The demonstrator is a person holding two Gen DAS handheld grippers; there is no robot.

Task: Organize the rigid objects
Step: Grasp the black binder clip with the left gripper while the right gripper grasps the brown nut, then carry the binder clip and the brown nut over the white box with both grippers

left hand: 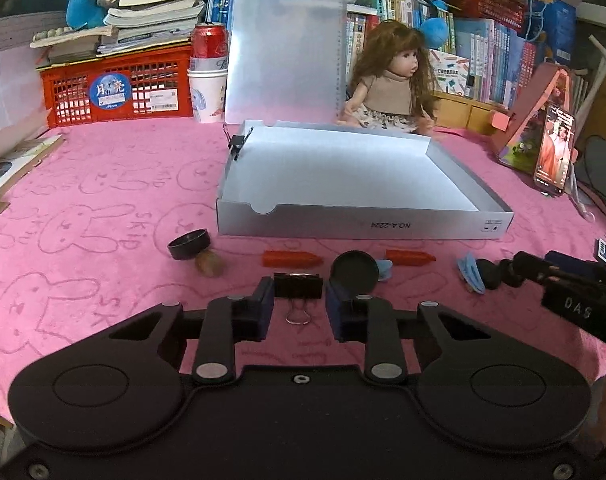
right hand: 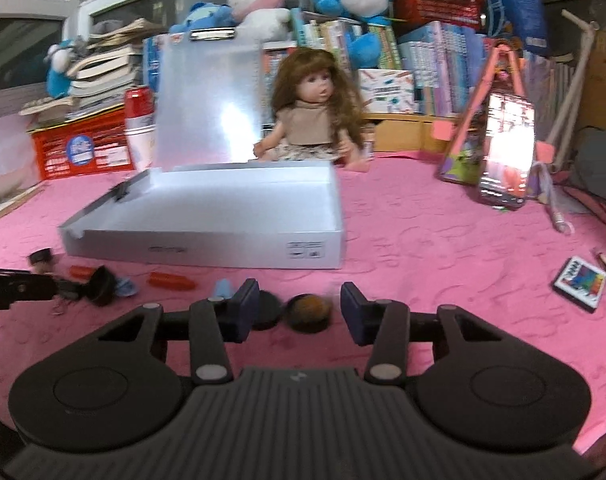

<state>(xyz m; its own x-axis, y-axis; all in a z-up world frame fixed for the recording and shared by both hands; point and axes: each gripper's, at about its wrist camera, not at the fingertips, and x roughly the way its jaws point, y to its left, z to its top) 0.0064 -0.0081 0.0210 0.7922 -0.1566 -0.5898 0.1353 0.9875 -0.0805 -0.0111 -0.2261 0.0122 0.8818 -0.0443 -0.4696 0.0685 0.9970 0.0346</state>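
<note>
A shallow white box (left hand: 359,224) lies open on the pink cloth, with a black clip on its left wall; it also shows in the right wrist view (right hand: 207,246). My left gripper (left hand: 298,300) is open, its fingers on either side of a black binder clip (left hand: 298,285) lying on the cloth. Beyond lie two orange pieces (left hand: 290,258) (left hand: 409,257), a black round lid (left hand: 353,270), a black cap (left hand: 188,243) and a brown ball (left hand: 209,265). My right gripper (right hand: 299,306) is open, around a small round brown-topped piece (right hand: 307,313) beside a black disc (right hand: 266,311).
A doll (left hand: 391,80), a clipboard (left hand: 283,48), a red crate (left hand: 115,88) and a can on cups (left hand: 208,72) stand behind the box. A lit phone (left hand: 553,148) leans at the right. Blue pieces (left hand: 469,272) lie near the right gripper's fingers. A card box (right hand: 581,282) lies at the right.
</note>
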